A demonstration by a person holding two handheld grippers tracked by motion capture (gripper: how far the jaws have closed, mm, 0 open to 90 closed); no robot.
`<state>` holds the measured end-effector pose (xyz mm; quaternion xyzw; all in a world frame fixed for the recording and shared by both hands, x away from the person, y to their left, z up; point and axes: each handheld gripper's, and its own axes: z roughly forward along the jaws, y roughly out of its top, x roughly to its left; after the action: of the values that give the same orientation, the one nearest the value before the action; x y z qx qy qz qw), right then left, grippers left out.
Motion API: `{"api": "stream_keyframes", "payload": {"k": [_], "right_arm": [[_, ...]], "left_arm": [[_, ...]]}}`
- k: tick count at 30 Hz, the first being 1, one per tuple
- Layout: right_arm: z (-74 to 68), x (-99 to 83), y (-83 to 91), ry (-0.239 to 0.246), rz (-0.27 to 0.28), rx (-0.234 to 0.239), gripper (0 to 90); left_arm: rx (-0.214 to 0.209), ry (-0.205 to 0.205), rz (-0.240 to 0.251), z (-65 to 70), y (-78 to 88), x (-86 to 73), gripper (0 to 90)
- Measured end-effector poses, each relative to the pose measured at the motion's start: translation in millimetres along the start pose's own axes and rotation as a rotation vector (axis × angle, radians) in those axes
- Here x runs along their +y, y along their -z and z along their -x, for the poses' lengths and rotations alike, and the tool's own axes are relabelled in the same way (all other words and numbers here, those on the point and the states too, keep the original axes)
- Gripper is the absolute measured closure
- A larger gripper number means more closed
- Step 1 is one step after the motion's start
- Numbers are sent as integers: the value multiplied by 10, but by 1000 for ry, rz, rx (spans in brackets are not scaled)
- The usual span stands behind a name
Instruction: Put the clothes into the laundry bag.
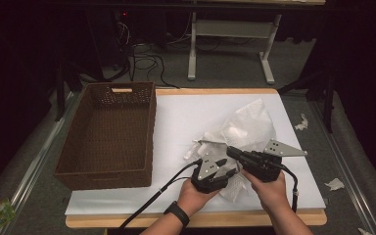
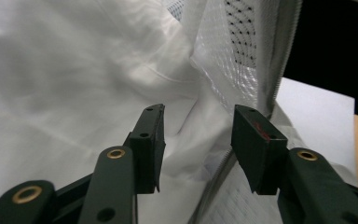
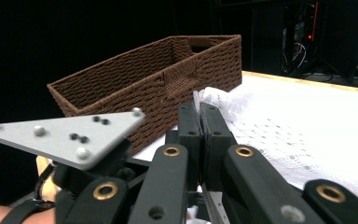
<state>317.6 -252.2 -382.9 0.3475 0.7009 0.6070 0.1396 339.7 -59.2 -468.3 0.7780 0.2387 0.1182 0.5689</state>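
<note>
We are midway through handling the white mesh garment [image 1: 242,129], which lies crumpled on the white table cover [image 1: 186,117] to the right of the brown wicker basket [image 1: 108,134]. The basket holds nothing yet, so if it is the garment's destination, folding and carrying over are, by our judgement, all left to do.

Our right gripper [image 3: 199,116] is clenched on a zippered edge of the garment: its jaws meet with the white mesh pinched between them, and from there the basket stands just behind the held edge. Our left gripper [image 2: 198,140] is released: its jaws stand apart, with soft white fabric and a strip of mesh in the gap but no pad pressing on it. In the high view both grippers sit at the garment's near edge, to the right of the basket's near corner.
</note>
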Motion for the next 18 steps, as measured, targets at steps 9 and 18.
{"api": "stream_keyframes", "payload": {"k": [9, 18], "right_arm": [[0, 6, 15, -6, 3, 1, 896], [-28, 22, 3, -15, 12, 24, 896]], "left_arm": [[-3, 106, -115, -119, -140, -38, 876], [76, 98, 129, -217, 334, 339, 883]]}}
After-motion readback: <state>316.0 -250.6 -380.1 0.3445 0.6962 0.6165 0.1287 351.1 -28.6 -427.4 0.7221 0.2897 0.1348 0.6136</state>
